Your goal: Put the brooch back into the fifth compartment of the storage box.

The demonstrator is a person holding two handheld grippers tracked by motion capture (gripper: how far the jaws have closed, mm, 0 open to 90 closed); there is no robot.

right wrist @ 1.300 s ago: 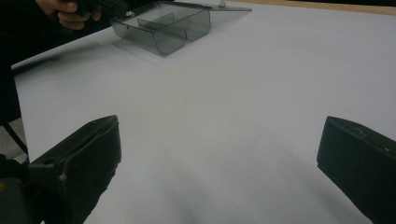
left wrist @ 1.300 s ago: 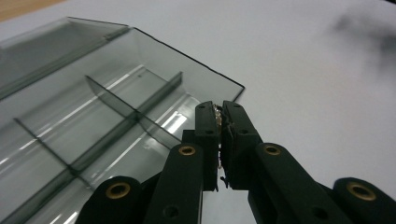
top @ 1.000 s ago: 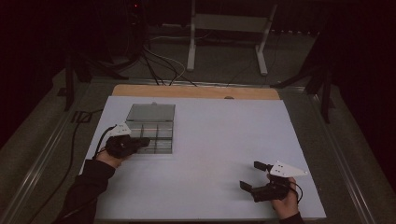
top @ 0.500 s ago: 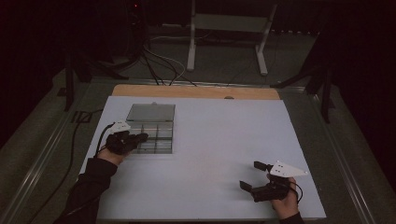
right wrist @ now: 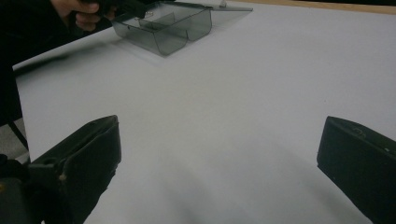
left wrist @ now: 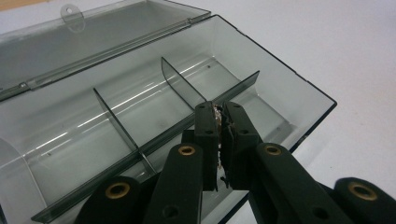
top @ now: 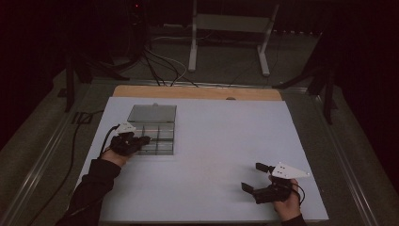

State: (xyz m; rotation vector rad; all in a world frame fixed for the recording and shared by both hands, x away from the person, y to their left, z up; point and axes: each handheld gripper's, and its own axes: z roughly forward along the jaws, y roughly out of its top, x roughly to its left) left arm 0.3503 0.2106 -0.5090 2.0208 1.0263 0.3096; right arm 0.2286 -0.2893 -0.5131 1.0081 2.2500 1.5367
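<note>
Clear box (left wrist: 140, 93), lid open: looks light, stiff, slippery; best gripped by a thin wall. Left gripper (left wrist: 219, 121) jaws clenched over its middle wall, grasping nothing sure; right gripper (top: 258, 178) jaws released.

We see a smoke-grey see-through compartment box (left wrist: 140, 93) on a plain white tabletop (top: 226, 141) with a tan wooden far edge; both claws are black, with brass-coloured rivets (left wrist: 187, 150).

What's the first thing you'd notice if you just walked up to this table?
Probably the smoky see-through plastic box with dividers, lying open at the far left of the white table. The left gripper hangs over its compartments with its jaws pinched together on something tiny that's hard to make out. Near the front right, the right gripper waits with jaws wide open.
</note>
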